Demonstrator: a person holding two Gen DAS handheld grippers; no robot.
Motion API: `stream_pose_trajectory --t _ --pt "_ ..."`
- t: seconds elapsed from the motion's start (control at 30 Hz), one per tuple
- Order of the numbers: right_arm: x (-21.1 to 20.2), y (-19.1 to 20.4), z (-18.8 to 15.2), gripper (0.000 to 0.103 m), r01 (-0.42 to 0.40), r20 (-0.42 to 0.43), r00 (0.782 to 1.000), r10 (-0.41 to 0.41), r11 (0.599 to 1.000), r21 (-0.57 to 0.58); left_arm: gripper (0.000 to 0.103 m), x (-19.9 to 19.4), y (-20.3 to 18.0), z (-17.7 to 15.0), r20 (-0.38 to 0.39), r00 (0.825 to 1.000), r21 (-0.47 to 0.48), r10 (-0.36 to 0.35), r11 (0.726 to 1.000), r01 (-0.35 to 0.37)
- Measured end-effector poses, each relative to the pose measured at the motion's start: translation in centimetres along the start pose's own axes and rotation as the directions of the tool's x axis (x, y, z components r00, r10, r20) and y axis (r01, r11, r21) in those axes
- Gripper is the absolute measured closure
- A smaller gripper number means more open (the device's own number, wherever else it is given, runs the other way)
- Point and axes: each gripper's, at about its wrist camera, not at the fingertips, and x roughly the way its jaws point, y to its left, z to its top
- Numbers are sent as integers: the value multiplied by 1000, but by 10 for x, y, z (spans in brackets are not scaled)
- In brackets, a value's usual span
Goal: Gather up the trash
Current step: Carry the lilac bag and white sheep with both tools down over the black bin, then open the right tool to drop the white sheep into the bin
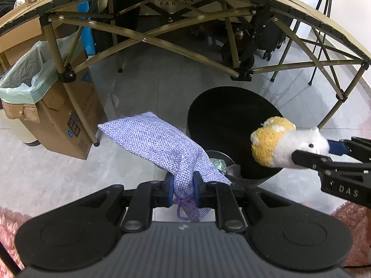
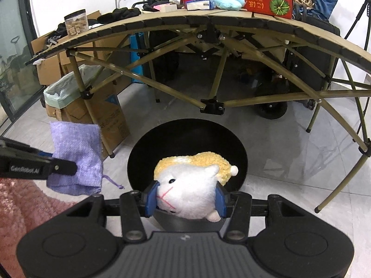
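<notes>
Left wrist view: the left gripper (image 1: 183,185) is clamped on the gathered neck of a purple woven pouch (image 1: 157,143), its blue pads pressing the cloth from both sides; the pouch's long axis runs away from the jaws, up and to the left in this view, with its closed flat end farthest from the gripper and its drawstring (image 1: 183,208) hanging at the neck just behind the pads. To the right, the right gripper (image 1: 310,153) holds a plush hamster (image 1: 285,141), white at the face and yellow at the back; its long axis lies roughly level, face toward the gripper and yellow rump pointing left, over the mouth of a black bin (image 1: 231,120). Crumpled scraps show at the bottom of the bin. Right wrist view: the right gripper (image 2: 186,200) has its jaws partly closed on the hamster's (image 2: 192,185) head, one blue pad against each cheek, the body pointing away over the bin (image 2: 185,139); the left gripper (image 2: 69,168) carries the pouch (image 2: 76,153) at left, beside the bin and clear of its rim. Both views show a grey tiled floor (image 2: 289,162), a pink shaggy rug (image 2: 23,208) at the near edge, a folding table (image 2: 208,23) with crossed legs and assorted items on top, and a cardboard box lined with a pale green bag (image 1: 34,74) to the left.
</notes>
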Motion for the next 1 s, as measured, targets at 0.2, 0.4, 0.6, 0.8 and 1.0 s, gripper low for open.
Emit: stream_pose_trajectory --t 0.2,0.4,0.6,0.8,1.0 --pt "19 0 10 55 -9 -1 1000 9 1000 -14 86 7 1 4 -10 1000 1 12 1000 -12" --pt "38 -2 18 55 -4 -7 1000 4 1000 -30 86 11 -2 6 -13 1000 8 21 1000 -20" --pt "54 -3 19 52 -16 -14 1000 16 999 -38 86 13 -2 7 -16 1000 8 23 1000 -23" --pt "61 -6 18 42 -8 -18 1000 8 1000 -24 86 12 -2 7 -12 1000 10 25 1000 -25" --pt "58 -8 19 5 -4 -5 1000 4 1000 -16 86 11 -3 7 -6 1000 15 29 999 -29"
